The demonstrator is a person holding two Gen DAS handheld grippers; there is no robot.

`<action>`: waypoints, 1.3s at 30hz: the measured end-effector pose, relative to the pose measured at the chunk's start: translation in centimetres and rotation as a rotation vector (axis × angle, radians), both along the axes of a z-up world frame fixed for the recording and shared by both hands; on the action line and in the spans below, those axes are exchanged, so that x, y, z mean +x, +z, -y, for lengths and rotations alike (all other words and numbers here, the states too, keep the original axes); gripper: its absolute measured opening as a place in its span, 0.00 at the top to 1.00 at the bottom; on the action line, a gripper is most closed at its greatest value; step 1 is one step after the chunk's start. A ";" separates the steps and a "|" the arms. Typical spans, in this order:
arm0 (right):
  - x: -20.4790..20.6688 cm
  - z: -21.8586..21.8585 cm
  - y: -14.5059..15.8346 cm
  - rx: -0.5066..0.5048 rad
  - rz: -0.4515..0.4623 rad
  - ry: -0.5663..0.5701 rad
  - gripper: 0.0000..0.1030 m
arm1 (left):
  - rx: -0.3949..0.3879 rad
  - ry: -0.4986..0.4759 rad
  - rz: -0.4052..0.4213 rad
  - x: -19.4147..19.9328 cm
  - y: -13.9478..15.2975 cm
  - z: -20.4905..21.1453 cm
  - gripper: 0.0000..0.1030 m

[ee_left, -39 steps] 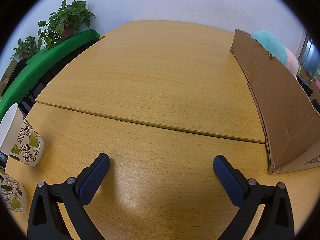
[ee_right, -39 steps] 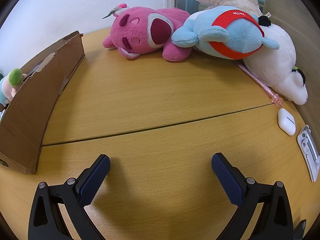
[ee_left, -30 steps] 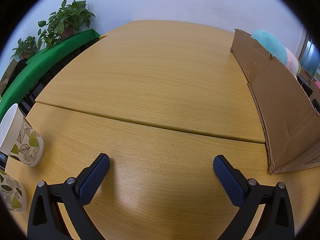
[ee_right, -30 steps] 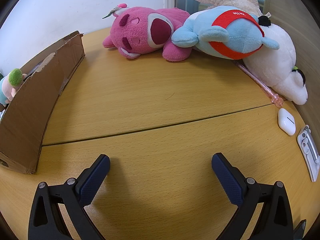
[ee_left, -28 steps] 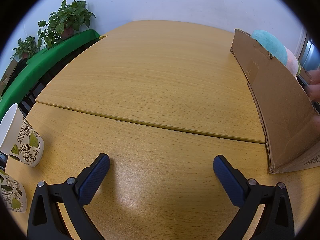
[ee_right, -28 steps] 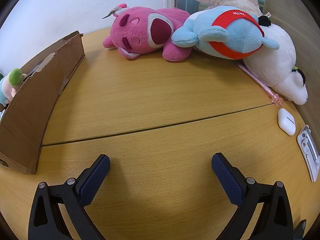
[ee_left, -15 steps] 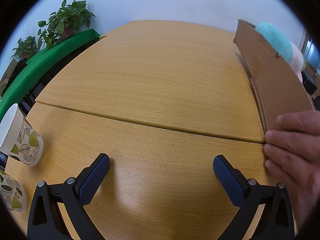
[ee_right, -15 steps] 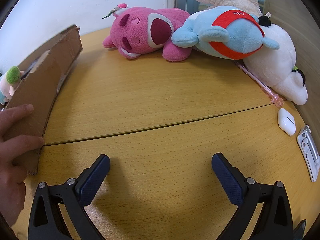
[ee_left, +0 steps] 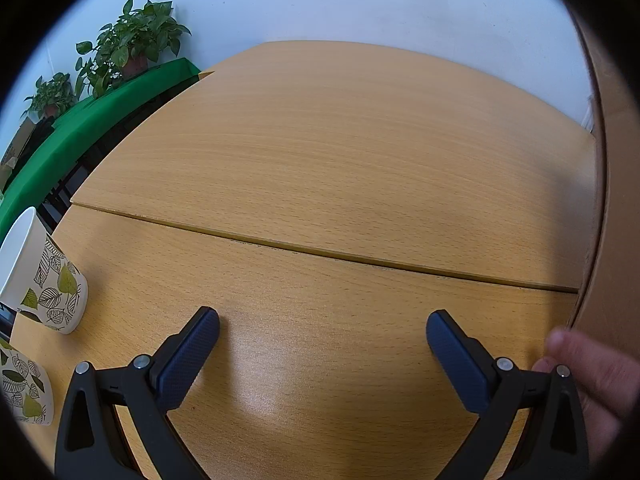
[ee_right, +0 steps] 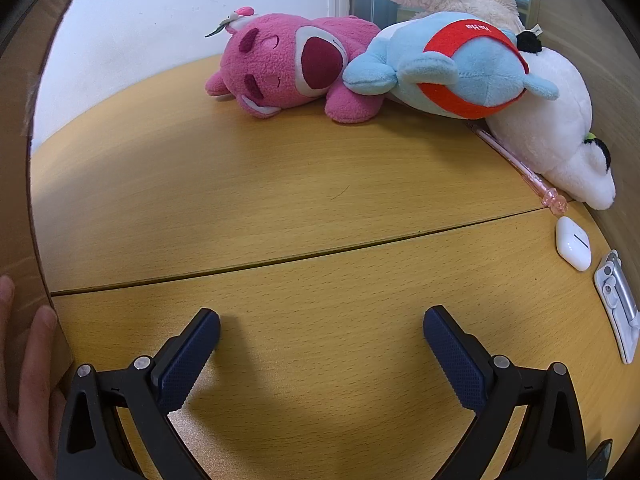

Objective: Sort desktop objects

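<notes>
My left gripper [ee_left: 322, 338] is open and empty, low over the wooden table [ee_left: 320, 160]. My right gripper [ee_right: 322, 334] is open and empty over the same table [ee_right: 280, 200]. A bare hand [ee_left: 588, 376] holds a cardboard box [ee_left: 616, 200] lifted between the two views; the box [ee_right: 16, 160] and hand [ee_right: 28, 380] fill the right wrist view's left edge. A pink plush [ee_right: 288, 68], a blue plush [ee_right: 452, 68] and a white plush [ee_right: 560, 140] lie at the far right. A pink pen [ee_right: 520, 168], a white earbud case [ee_right: 573, 242] and a white-grey device [ee_right: 618, 304] lie at the right.
Two leaf-print paper cups [ee_left: 44, 280] [ee_left: 20, 388] stand at the left edge. Potted plants [ee_left: 132, 40] on a green-covered bench [ee_left: 80, 128] stand beyond the table's left side. A seam [ee_left: 320, 252] crosses the table.
A bare hand came in, took the cardboard box and lifted it up and toward the cameras; the plush that showed in it is out of view. Both grippers stayed still.
</notes>
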State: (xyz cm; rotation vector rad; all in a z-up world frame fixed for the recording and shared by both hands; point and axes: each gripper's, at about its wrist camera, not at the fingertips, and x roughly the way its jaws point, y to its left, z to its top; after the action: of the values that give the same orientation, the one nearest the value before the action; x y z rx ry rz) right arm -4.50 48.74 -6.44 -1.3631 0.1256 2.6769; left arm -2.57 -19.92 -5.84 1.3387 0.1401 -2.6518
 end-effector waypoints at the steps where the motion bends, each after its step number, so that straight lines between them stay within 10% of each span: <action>1: 0.0 0.0 0.0 0.000 0.000 0.000 0.00 | 0.000 0.000 -0.001 0.0 0.0 0.0 0.00; 39: 0.1 0.3 0.1 0.000 0.002 0.002 0.00 | 0.000 -0.001 0.001 0.0 0.0 0.1 0.00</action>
State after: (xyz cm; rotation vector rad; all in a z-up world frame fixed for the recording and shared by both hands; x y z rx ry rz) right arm -4.42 48.47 -6.36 -1.3665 0.1242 2.6771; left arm -2.56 -19.98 -5.87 1.3407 0.1398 -2.6520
